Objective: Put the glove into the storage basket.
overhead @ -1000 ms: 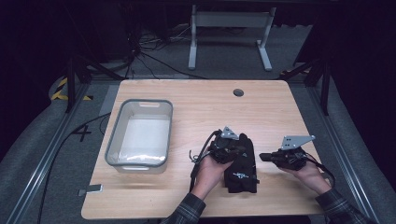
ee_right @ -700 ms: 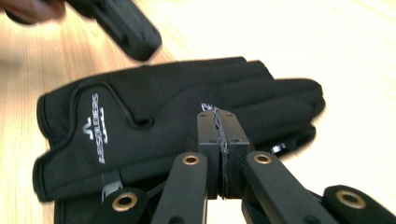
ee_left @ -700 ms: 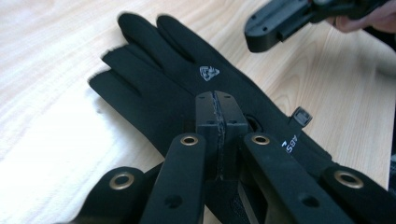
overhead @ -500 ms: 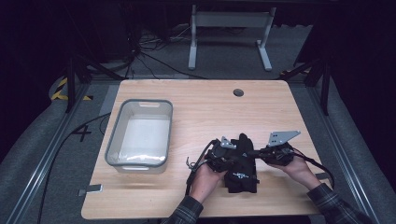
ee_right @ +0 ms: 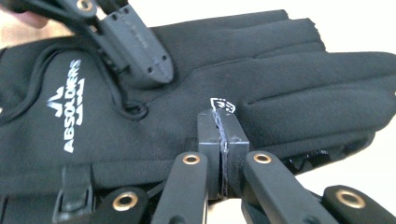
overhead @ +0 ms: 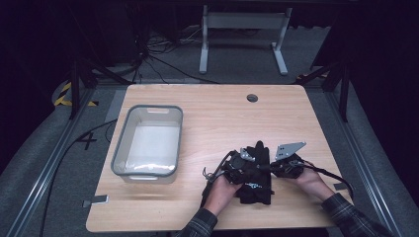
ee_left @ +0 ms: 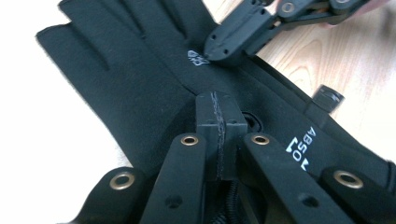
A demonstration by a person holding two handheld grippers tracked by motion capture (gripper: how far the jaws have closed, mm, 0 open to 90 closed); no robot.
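Clear plastic bin [overhead: 148, 143] sits toward the left edge of the surface [overhead: 217, 113], nothing visible inside, well apart from the work

Black gloves [overhead: 257, 175] lie stacked near the front edge, right of centre, fingers pointing toward the far edge; white "ABSOLDIERS" lettering at the cuff end, seen in the right gripper view

Left tool [overhead: 236, 167] comes in over the cuff side of the gloves. In the left gripper view its jaws are pressed together, tips down on the black fabric [ee_left: 140, 88] at about the palm; whether fabric is pinched between them can't be told, looks closed flat on the glove

Right tool [overhead: 276, 167] comes in from the right side, tips at the glove's middle. In the right gripper view its jaws are also closed, meeting just below the small white logo [ee_right: 222, 104], resting on or nipping the top glove [ee_right: 261, 79]; can't tell if cloth is actually held

Step in hand, by my read: both tools settling on the top glove to get a grip, nothing lifted yet

Next move likely needs a real pinch of one layer only, then a lift to peel the top glove off the lower one, maybe toward the bin; risk is grabbing both layers or slipping off the fabric
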